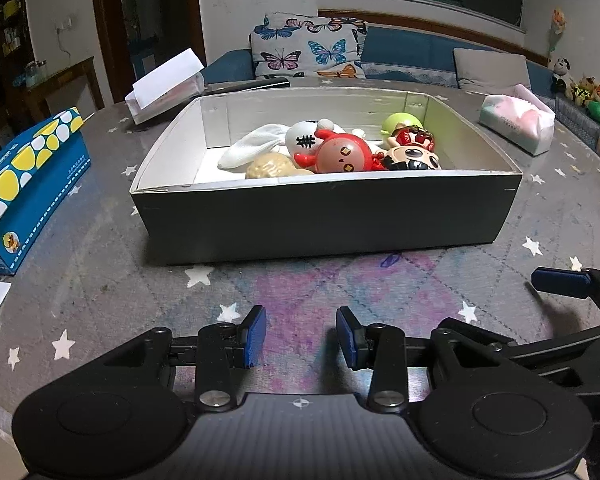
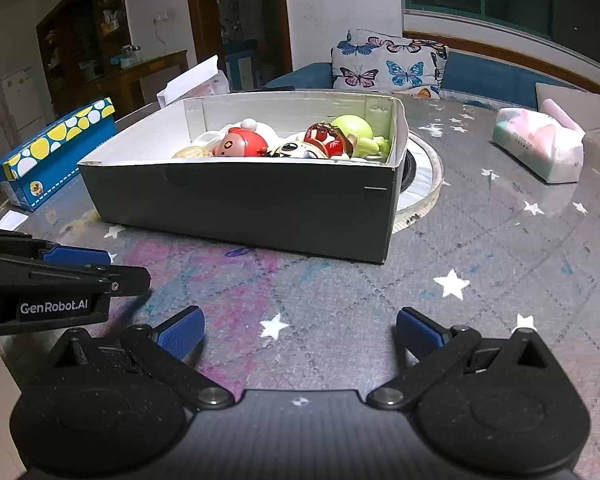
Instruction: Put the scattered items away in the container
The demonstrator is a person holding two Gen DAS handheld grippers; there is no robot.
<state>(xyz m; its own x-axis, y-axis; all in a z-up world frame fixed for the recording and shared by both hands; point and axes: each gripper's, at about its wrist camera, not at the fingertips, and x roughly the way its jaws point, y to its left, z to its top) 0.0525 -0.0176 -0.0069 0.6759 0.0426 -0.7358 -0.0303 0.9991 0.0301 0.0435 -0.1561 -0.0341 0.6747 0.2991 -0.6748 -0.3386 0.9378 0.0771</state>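
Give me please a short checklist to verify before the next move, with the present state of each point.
1. Left gripper empty, its jaws apart: ok.
2. Right gripper empty, its jaws wide apart: ok.
3. Toys lie inside the dark cardboard box with white inner walls, among them the red round-headed figure and the green ball-shaped toy: ok.
4. No loose toy on the grey star-patterned tablecloth before the box: ok.
5. Table behind the box free of toys: cannot tell, the box hides it.

Toys (image 1: 340, 152) piled in box (image 1: 324, 216)
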